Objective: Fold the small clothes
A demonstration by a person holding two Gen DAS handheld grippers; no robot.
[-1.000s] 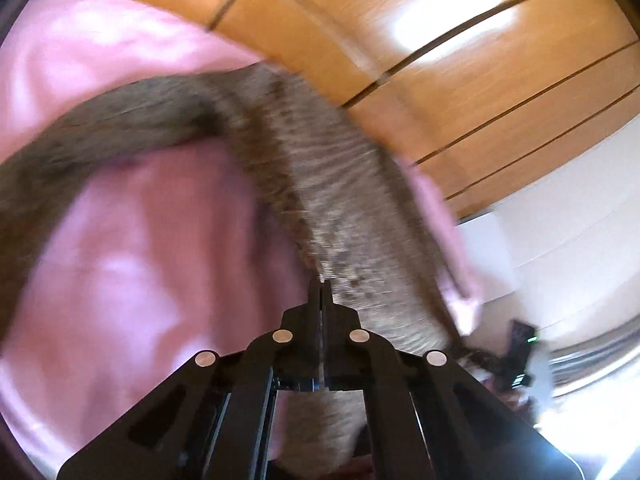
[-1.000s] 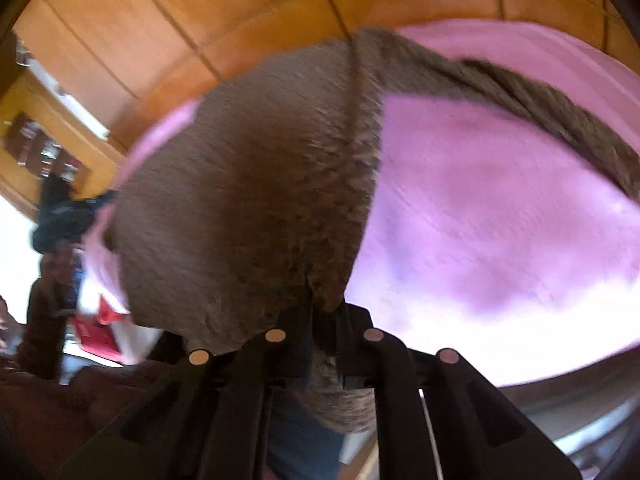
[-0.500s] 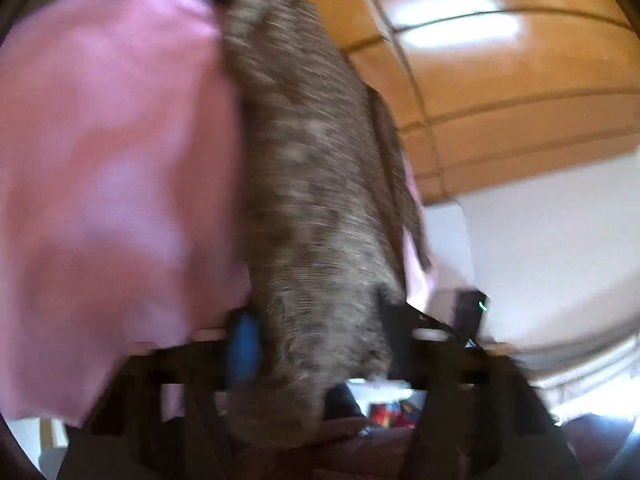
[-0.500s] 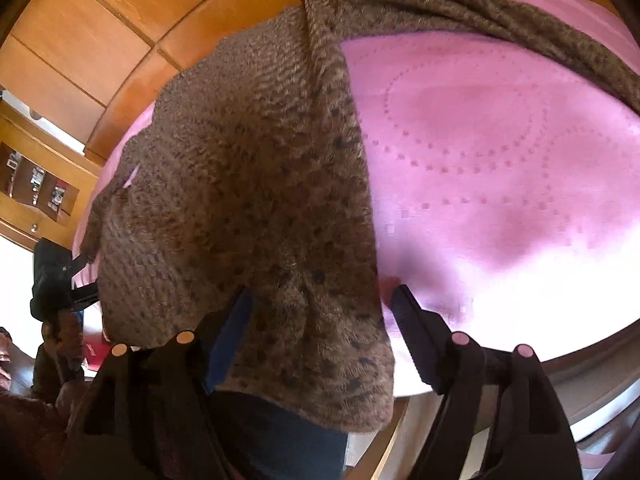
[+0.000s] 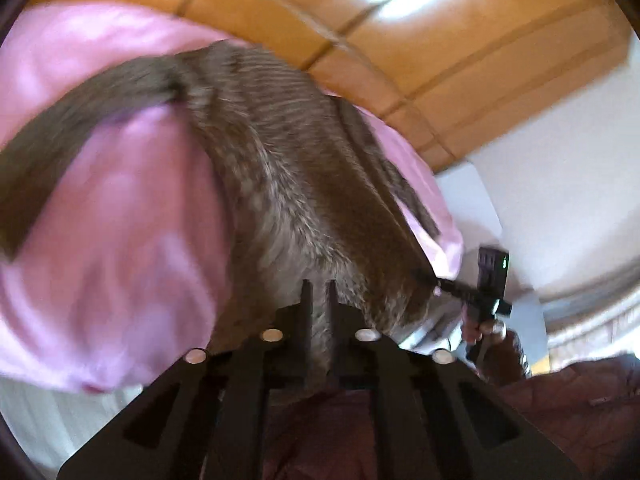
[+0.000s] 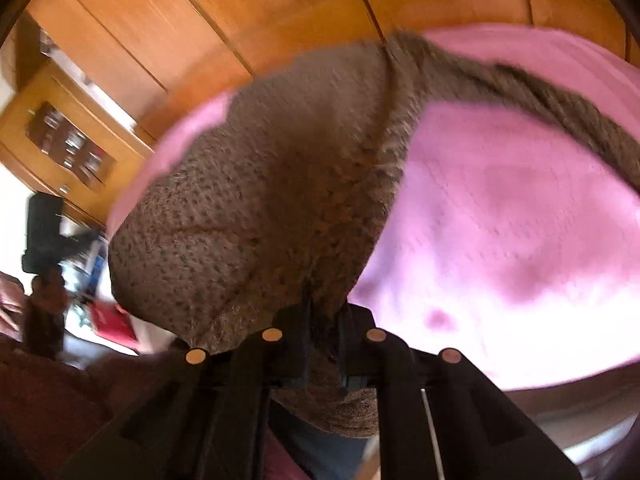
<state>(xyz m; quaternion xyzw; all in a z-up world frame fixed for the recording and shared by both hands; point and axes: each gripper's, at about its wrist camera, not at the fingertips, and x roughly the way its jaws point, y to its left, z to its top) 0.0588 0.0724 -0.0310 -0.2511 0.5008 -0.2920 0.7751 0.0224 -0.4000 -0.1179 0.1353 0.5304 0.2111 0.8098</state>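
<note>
We grip the brown speckled knitted garment [image 5: 304,184] near edge: left gripper [image 5: 318,292] and right gripper [image 6: 322,300] jaws nearly closed on knit. Next: carry hem forward over pink cloth-covered tabletop [image 6: 520,200].

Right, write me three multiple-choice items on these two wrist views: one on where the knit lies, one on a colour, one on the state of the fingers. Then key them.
1. Where does the brown knit garment lie?
A. on the pink cloth
B. on bare wood
C. in a basket

2. What colour is the cloth under it?
A. white
B. pink
C. green

3. How do the right gripper and left gripper stand?
A. both wide open
B. only one closed
C. both fingers pairs closed on the knit's near edge

Key:
1 A, the knit drapes across the pink surface in both views.
2 B, pink shows on each side of the knit.
3 C, each wrist view shows knit pinched in a narrow gap.
</note>
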